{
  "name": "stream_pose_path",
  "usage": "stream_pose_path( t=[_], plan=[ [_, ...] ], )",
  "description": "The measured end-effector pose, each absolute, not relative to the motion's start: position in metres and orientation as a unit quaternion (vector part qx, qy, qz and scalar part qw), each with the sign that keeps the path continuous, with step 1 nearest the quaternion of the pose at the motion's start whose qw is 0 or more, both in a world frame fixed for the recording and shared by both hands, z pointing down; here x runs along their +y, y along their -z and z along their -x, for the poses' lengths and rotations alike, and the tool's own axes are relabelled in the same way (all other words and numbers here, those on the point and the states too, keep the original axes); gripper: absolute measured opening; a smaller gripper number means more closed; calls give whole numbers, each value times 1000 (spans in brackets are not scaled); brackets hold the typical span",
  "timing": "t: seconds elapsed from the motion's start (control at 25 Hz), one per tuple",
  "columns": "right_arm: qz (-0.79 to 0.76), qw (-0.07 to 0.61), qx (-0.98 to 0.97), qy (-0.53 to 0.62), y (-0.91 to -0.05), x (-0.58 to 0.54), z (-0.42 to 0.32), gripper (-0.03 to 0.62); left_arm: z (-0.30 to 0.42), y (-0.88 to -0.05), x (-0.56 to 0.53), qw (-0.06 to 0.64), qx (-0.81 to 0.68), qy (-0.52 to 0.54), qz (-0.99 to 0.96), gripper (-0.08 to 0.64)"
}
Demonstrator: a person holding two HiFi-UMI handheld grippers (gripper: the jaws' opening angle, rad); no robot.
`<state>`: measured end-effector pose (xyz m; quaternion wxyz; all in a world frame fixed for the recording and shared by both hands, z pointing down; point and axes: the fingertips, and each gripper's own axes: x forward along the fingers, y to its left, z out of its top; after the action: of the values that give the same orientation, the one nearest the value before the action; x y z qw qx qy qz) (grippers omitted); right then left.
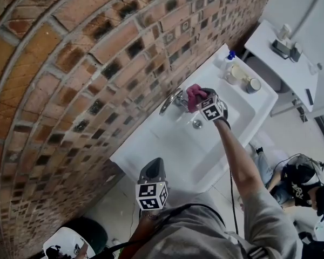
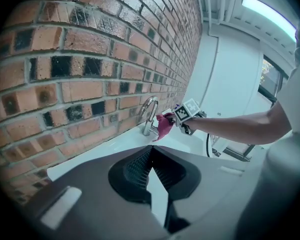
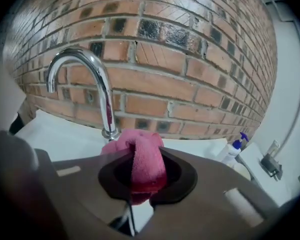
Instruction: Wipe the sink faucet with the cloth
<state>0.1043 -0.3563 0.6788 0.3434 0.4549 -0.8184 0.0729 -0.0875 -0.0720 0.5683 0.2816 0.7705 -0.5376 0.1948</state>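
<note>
Pink terry cloth [image 3: 138, 143], bunched, is pinched in the right gripper [image 3: 141, 155]. The jaws are narrowed onto the wad, and a fold bulges out past the tips. In the right gripper view the wad sits at centre frame, just in front of the base of the chrome faucet [image 3: 96, 81]. Whether it touches the collar I cannot tell.

Step in hand, as I judge it: bring the cloth onto the metal and rub.
- Keep the pinch firm so the wad does not slip out.
- Press the bulging fold, not the jaw tips, against the chrome.
- Work from the base collar up the stem and over the curved spout.
- Roll the wrist to reach the wall side.

Pose: in the head view the right forearm runs nearly straight from lower right to centre frame, across the white sink [image 1: 151, 144], with the gripper aimed at the brick wall [image 1: 70, 63]. The left gripper [image 2: 151, 154] hangs back at lower centre by the near edge of the sink. Its jaws meet at the tips with nothing between them, and it points toward the faucet.
</note>
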Motion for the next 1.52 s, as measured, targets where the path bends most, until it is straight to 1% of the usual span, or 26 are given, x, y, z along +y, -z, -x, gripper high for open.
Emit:
stream_pose_path(
  t=[0.12, 0.24, 0.28, 0.32, 0.44, 0.52, 0.68, 0.84, 1.0, 1.08, 1.2, 1.28, 1.32, 1.4, 1.48, 1.52],
  plan=[
    [-428, 366, -820, -99, -679, -343, -95, 40, 75, -568, -75, 279, -528, -198, -777, 20],
    [-388, 437, -801, -128, -716, -314, -104, 41, 63, -565, -75, 277, -515, -202, -786, 20],
    [-374, 449, -801, -132, -731, -301, -104, 43, 61, -564, -74, 275, -513, -203, -788, 20],
    [-371, 443, -804, -139, -741, -290, -101, 43, 59, -563, -73, 274, -511, -204, -789, 20],
    [-394, 379, -821, -165, -742, -277, -91, 43, 59, -564, -71, 272, -511, -208, -788, 20],
    [-387, 359, -834, -161, -734, -279, -75, 43, 62, -565, -73, 273, -515, -209, -785, 20],
    [-354, 315, -858, -197, -727, -251, -50, 41, 62, -564, -70, 273, -517, -209, -784, 19],
    [-354, 310, -859, -201, -727, -223, -57, 43, 66, -564, -70, 274, -524, -206, -780, 20],
    [-357, 270, -865, -226, -715, -203, -65, 43, 69, -567, -67, 277, -528, -208, -776, 19],
    [-325, 278, -876, -223, -713, -187, -56, 43, 71, -568, -66, 279, -529, -209, -774, 20],
    [-237, 341, -892, -181, -728, -142, -28, 43, 70, -568, -65, 280, -530, -208, -773, 20],
    [-259, 362, -880, -165, -739, -136, -27, 44, 69, -566, -65, 279, -530, -206, -774, 20],
    [-303, 356, -866, -180, -743, -147, -38, 44, 69, -565, -66, 278, -530, -206, -774, 20],
    [-418, 313, -820, -235, -745, -187, -72, 44, 71, -564, -66, 277, -532, -206, -773, 20],
    [-503, 233, -779, -292, -736, -235, -103, 44, 73, -564, -64, 277, -534, -206, -772, 19],
    [-520, 185, -770, -320, -730, -255, -110, 44, 73, -565, -62, 277, -535, -207, -771, 19]
  ],
)
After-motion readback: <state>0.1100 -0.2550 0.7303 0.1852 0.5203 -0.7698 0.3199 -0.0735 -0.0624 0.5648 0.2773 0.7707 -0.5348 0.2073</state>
